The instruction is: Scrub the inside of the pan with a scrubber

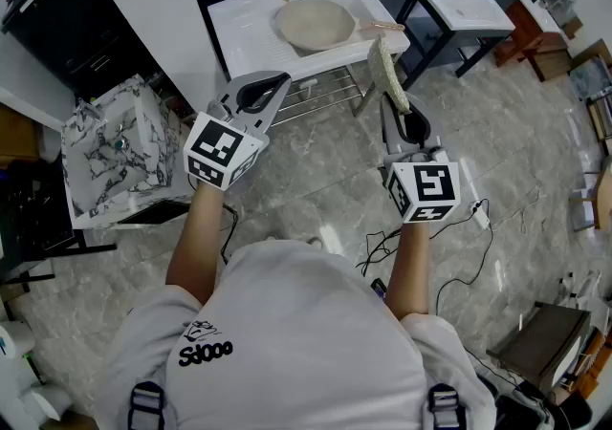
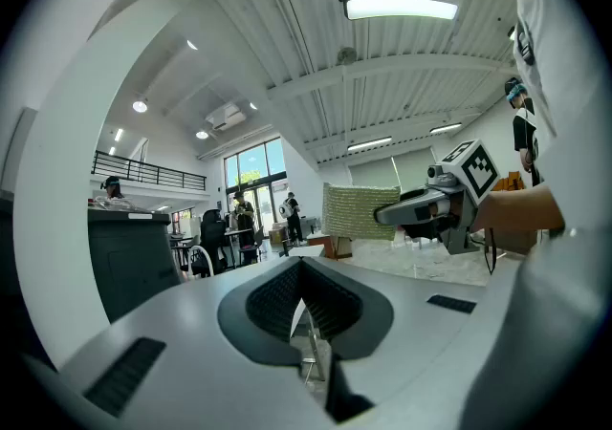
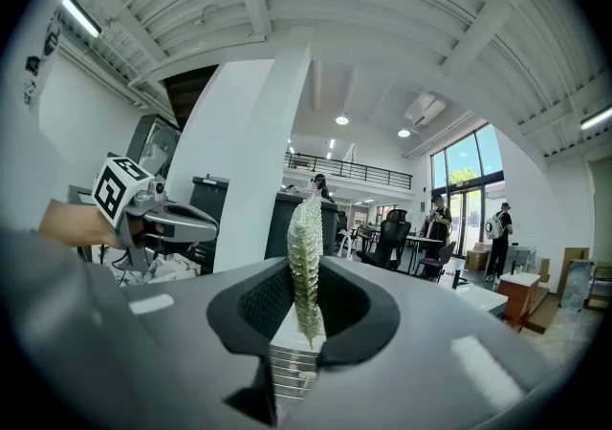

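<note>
While the right gripper (image 3: 306,315) pinches the scrubber (image 3: 306,251) edge-on between its jaws, the left gripper (image 2: 302,296) has its jaws together on nothing. Both are short of the pan (image 1: 316,24), well apart from it. The pan lies mouth-up on a white stand (image 1: 239,32), handle (image 1: 384,27) on the right gripper's side. The scrubber's long axis points toward the pan, and the right gripper is nearer. Scrubbing likely not yet begun.

Overhead above left gripper (image 1: 273,86), right gripper (image 1: 398,111)

The lower end of the scrubber (image 1: 386,70) sits hidden inside the right gripper (image 1: 400,111).
</note>
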### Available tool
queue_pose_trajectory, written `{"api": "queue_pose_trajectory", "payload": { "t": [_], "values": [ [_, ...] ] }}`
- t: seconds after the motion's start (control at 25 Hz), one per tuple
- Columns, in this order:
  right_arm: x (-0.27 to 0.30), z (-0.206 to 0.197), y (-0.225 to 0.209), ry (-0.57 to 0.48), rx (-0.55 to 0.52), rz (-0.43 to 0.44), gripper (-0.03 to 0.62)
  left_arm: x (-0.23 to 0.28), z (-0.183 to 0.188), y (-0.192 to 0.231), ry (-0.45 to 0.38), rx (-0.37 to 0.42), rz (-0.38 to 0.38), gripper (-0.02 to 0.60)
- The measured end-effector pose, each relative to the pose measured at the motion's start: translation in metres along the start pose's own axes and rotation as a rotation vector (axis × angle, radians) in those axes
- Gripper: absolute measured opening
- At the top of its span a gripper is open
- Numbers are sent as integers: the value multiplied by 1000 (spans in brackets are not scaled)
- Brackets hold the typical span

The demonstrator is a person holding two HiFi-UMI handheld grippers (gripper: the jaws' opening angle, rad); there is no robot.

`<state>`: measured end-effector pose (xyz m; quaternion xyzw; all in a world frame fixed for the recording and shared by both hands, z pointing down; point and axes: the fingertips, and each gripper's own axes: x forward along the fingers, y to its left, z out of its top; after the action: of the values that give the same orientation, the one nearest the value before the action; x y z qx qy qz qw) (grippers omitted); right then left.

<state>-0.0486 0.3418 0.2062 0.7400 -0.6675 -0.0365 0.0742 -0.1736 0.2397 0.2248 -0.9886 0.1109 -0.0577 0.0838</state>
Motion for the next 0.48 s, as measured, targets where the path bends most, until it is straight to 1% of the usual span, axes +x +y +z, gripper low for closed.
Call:
{"api": "queue_pose_trajectory", "payload": {
  "t": [0.2,0.48],
  "values": [
    [-3,-3,-2,-9,39,20,74,3,-2,-3,3,-5,-5,5],
    [-8,-12,-7,12,49,40,74,4,-4,-8,18,-13,15,5]
  ]
}}
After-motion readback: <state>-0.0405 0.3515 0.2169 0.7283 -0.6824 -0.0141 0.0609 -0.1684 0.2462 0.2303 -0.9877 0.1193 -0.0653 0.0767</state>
